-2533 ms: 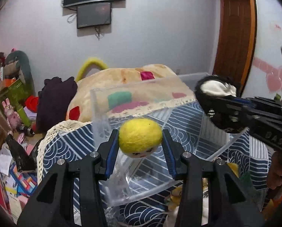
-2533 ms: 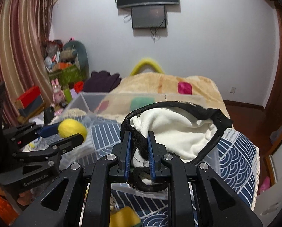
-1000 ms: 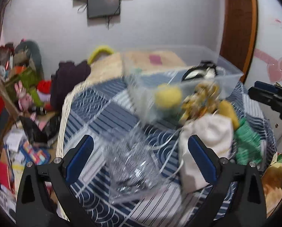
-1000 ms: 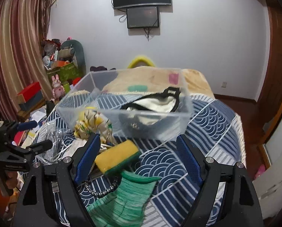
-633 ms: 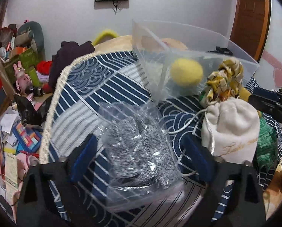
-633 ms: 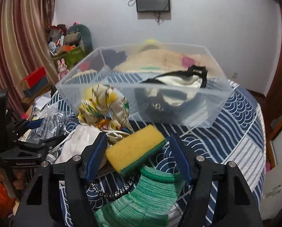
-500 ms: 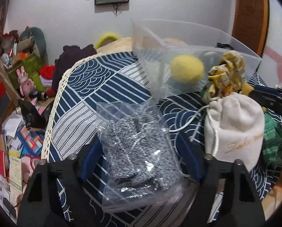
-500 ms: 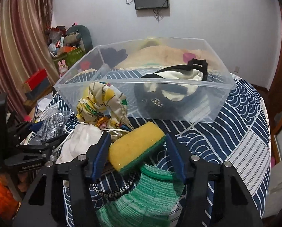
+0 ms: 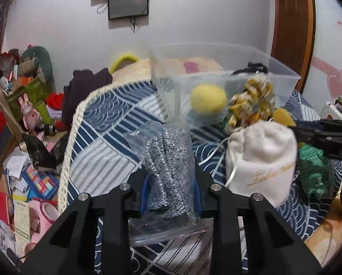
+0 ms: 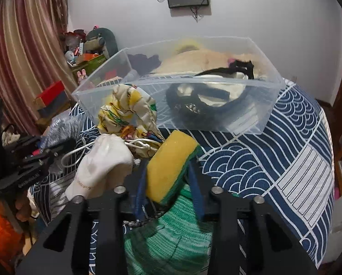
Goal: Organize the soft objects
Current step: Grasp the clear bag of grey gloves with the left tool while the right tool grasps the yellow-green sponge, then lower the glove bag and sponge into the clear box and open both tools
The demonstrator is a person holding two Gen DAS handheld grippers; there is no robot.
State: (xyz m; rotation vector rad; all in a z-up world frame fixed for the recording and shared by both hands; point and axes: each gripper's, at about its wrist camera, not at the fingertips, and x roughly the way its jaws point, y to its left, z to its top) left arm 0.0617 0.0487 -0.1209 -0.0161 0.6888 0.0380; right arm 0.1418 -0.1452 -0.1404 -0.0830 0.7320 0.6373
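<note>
My left gripper [image 9: 170, 190] is shut on a clear plastic bag of grey speckled knit fabric [image 9: 168, 167] on the blue patterned cloth. My right gripper [image 10: 168, 183] is shut on a yellow-and-green sponge [image 10: 171, 165]. A clear plastic bin [image 10: 269, 105] stands behind; it holds a yellow felt ball [image 9: 208, 99] and a black-and-white cloth item [image 10: 207, 94]. A white drawstring pouch [image 9: 260, 165] and a floral scrunchie [image 10: 127, 112] lie between the grippers. A green knit item [image 10: 171, 240] lies under the right gripper.
The table's blue wave-pattern cloth [image 10: 285, 160] has a cream lace edge [image 9: 70, 151] on the left. Beyond that edge the floor holds clutter: boxes, toys and papers [image 9: 28, 160]. A bed with a beige blanket [image 9: 171, 66] is behind the bin.
Both grippers released the ball and the black-and-white item into the bin, pulled back and lowered. The left has closed on the bagged knit fabric, the right on the sponge.
</note>
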